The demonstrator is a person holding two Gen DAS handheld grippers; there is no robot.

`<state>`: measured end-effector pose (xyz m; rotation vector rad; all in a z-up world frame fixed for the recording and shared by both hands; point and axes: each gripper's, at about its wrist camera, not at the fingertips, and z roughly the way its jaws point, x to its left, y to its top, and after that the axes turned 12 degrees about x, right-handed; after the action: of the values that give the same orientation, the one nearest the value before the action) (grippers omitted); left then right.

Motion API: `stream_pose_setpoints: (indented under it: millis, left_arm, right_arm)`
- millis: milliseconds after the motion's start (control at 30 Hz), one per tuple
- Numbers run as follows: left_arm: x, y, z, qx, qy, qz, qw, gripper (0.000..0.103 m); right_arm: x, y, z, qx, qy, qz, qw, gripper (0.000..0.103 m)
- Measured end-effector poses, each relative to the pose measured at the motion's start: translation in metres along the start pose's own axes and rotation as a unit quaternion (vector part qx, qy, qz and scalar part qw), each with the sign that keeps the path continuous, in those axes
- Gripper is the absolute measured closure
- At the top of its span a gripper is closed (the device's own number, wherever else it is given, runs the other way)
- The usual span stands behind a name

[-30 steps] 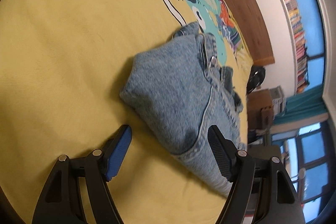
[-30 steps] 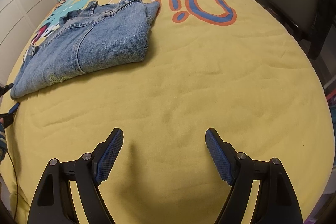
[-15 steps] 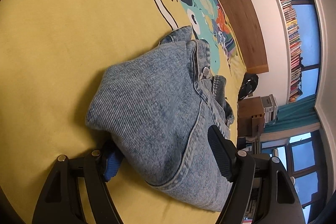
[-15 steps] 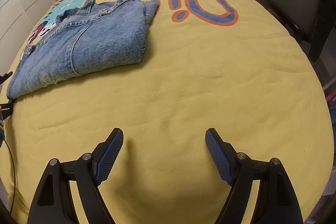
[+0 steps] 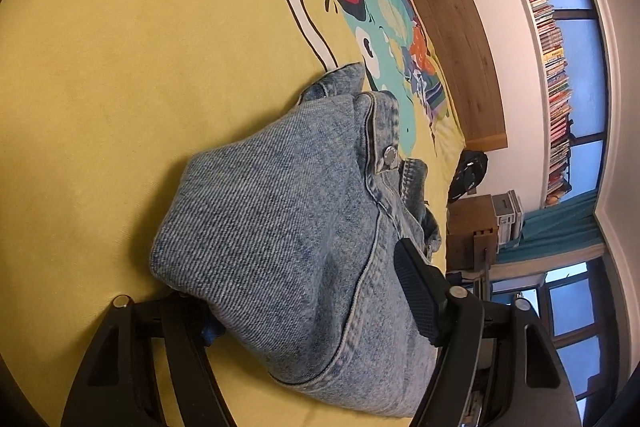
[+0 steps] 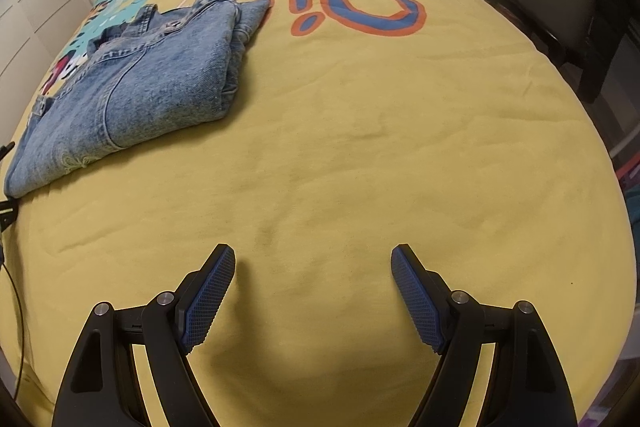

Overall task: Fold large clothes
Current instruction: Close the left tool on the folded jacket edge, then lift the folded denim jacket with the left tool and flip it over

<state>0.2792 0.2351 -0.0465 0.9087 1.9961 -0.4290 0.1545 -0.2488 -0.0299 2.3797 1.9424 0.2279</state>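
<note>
1. The jeans [image 6: 132, 87] are lying folded into a chunky stack on the far left part of the yellow bedspread [image 6: 360, 155], waistband end toward the headboard [image 5: 452, 39]. The left gripper [image 5: 308, 291] has its jaws spread wide around the near end of the stack: one finger is tucked under the denim and mostly hidden, the other sits on top. Not clamped on anything.

2. The right gripper [image 6: 312, 291] is also released, jaws wide apart, hovering over bare bedspread well away from the jeans, holding nothing.

3. My read is the next bit is grabbing that near end for one more fold. To do it well, I'd make sure the lower finger is fully under all the layers before closing, otherwise you only catch the top layer and the stack peels apart. Bring the right one over to the other corner so the edge lifts evenly.

4. Versus a second ago: the left gripper was short of the jeans with both blue pads visible; now it has slid in and the denim covers one pad. The right one barely moved, the jeans just look a bit closer in its view.
</note>
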Motion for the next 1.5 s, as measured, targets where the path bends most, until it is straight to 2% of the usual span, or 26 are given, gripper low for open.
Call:
stream_pose_setpoints:
  millis: [67, 133, 200, 333, 733, 1500]
  left_arm:
    - [0.003, 0.001, -0.001, 0.0, 0.005, -0.006, 1.0, 0.051]
    - [0.007, 0.001, -0.002, 0.002, 0.01, -0.015, 0.9998, 0.066]
    - [0.01, 0.002, -0.004, 0.004, 0.019, -0.021, 0.9996, 0.075]
    - [0.006, 0.001, -0.007, 0.004, 0.026, -0.017, 0.9995, 0.082]
    - [-0.025, -0.006, -0.013, -0.002, 0.056, 0.011, 0.9984, 0.087]
    - [-0.107, -0.019, -0.009, -0.006, 0.093, 0.063, 0.9936, 0.089]
  right_arm:
    - [0.001, 0.0, 0.0, 0.0, 0.002, -0.002, 1.0, 0.021]
    - [0.003, 0.0, 0.0, 0.0, 0.003, -0.004, 1.0, 0.021]
    - [0.004, 0.0, 0.0, -0.001, 0.004, -0.006, 1.0, 0.021]
    - [0.003, 0.0, 0.0, 0.001, 0.005, -0.005, 1.0, 0.021]
    - [-0.007, 0.002, -0.007, -0.008, 0.013, 0.0, 1.0, 0.021]
    - [-0.043, 0.009, -0.019, -0.03, 0.042, 0.021, 0.998, 0.021]
